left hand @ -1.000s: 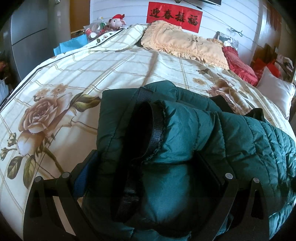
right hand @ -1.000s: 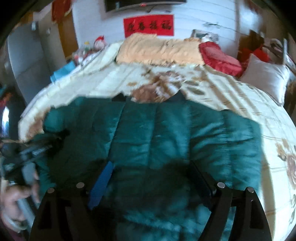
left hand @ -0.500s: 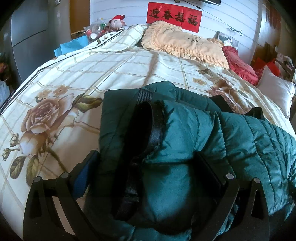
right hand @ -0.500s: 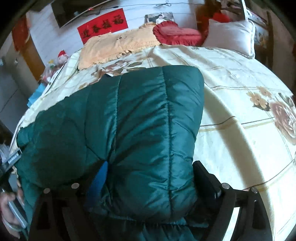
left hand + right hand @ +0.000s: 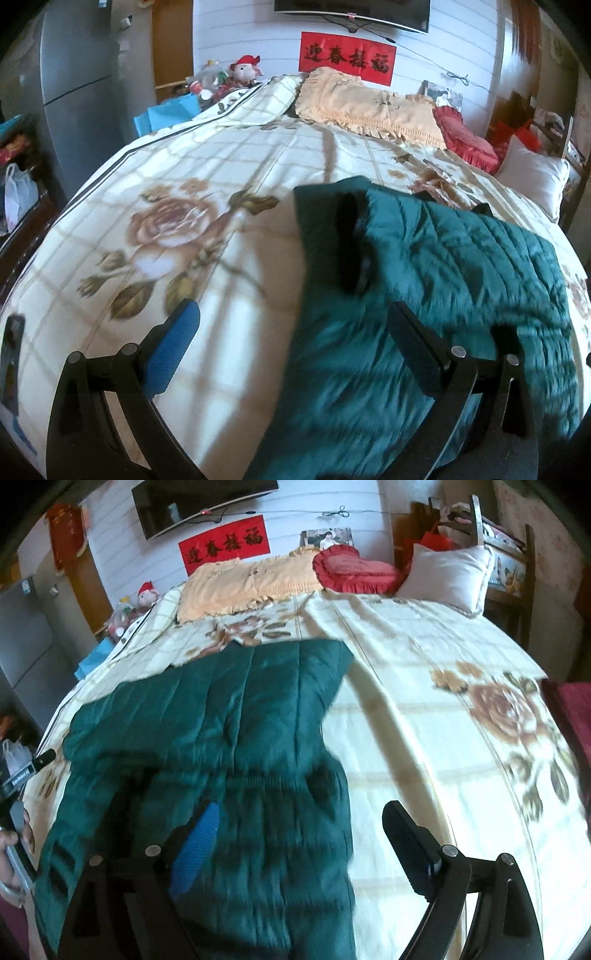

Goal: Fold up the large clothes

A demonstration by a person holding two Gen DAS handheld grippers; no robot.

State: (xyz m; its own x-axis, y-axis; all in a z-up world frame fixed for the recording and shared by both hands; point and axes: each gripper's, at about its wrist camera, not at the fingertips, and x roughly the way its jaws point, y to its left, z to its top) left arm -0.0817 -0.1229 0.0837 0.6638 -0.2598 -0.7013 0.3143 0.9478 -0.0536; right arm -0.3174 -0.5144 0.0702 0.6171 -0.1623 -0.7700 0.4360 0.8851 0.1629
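Right wrist view: I see green padded jacket [image 5: 229, 738] lying folded on floral bedspread [image 5: 424, 738]. Right gripper [image 5: 295, 845] and left gripper [image 5: 291, 347] both spread wide, empty, probably clearing off for the next fold.

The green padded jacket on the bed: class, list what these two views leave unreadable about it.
- Green padded jacket, left wrist view: near part smeared by motion blur; its right side is cut off by the lens edge.
- Right wrist view: near hem hidden behind the right gripper; stitching there blurred.
- Underside against the bedspread: unseen in both.
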